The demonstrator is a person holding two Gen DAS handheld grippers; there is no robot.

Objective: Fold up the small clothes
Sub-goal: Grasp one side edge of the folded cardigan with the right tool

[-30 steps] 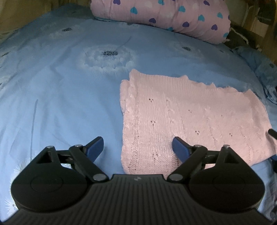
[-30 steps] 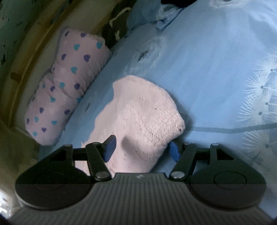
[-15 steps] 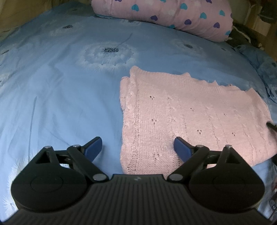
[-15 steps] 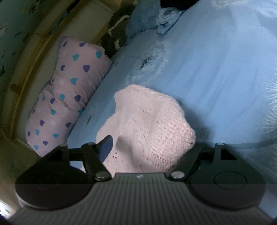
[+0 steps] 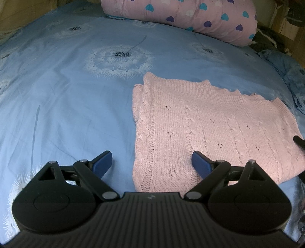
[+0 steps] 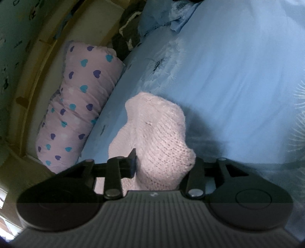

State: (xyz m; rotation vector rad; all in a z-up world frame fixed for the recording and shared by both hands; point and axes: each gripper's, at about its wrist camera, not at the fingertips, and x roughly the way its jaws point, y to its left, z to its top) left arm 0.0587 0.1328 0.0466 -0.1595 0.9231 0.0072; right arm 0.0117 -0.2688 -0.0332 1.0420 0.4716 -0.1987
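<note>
Pink knit was the main thing in both views, a small cable-pattern sweater [image 5: 209,129] lying folded into a rough rectangle on the blue bedsheet [image 5: 72,106] with white dandelion prints. Closest to the left camera, the left gripper [image 5: 151,162] had its blue-padded fingers [image 5: 102,162] spread wide apart, holding nothing. One pad sat over bare sheet just left of the sweater's near edge, the other over the knit itself; couldn't really tell if either was touching or just above it. At the far right edge of that view a dark bit of the other tool [image 5: 299,142] poked in over the sweater's right side.

On the right wrist view the right gripper [image 6: 164,167] had closed down on a bunched-up end of the sweater [image 6: 158,133], so the fabric humped up between the fingers [image 6: 132,162] and hid the right-hand pad completely. That lifted end threw a dark shadow on the sheet [image 6: 238,80] next to it.

Further back, nothing sat between the grippers and the garment. Past the sweater there was a big dandelion print [image 5: 119,61] on the sheet, then a long pink bolster pillow [image 5: 183,17] with blue, purple and white hearts along the head of the bed. Beside the pillow's end there was a dark crumpled fabric pile [image 6: 129,34] and some rumpled blue cloth [image 5: 291,76], all well apart from the sweater.
</note>
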